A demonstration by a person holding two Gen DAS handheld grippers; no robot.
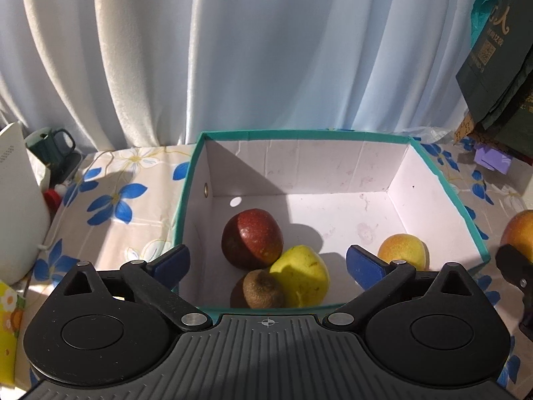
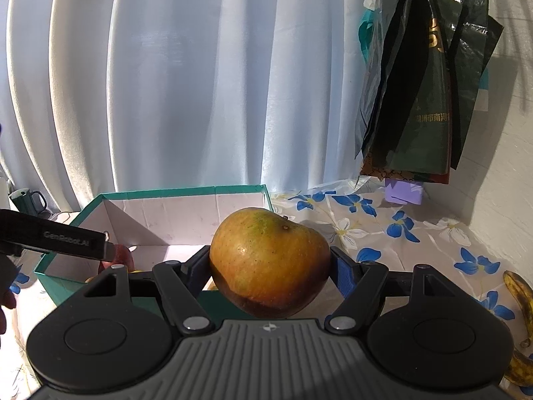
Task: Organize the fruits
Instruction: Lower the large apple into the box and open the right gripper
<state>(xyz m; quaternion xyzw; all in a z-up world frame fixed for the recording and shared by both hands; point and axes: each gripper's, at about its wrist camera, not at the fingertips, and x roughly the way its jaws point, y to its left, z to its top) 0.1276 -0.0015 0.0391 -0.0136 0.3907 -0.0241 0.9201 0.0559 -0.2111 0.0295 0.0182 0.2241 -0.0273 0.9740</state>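
Your left gripper (image 1: 268, 260) stands wide apart with nothing between its blue pads, low in the frame above the teal-rimmed white cardboard box (image 1: 333, 163). Inside the box, at its lower centre, lie a dark red apple (image 1: 252, 238), a yellow pear (image 1: 301, 275) and a brown kiwi (image 1: 261, 289), touching; a yellow-orange fruit (image 1: 402, 250) sits apart at right. Your right gripper (image 2: 269, 266) clamps a large orange-yellow apple (image 2: 269, 260) at frame centre.

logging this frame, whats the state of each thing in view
left tongs: open, empty, over the box
right tongs: shut on the orange-yellow apple
teal box: open-topped, holding four fruits
red apple: in box
yellow pear: in box
kiwi: in box
banana: lying on the tablecloth
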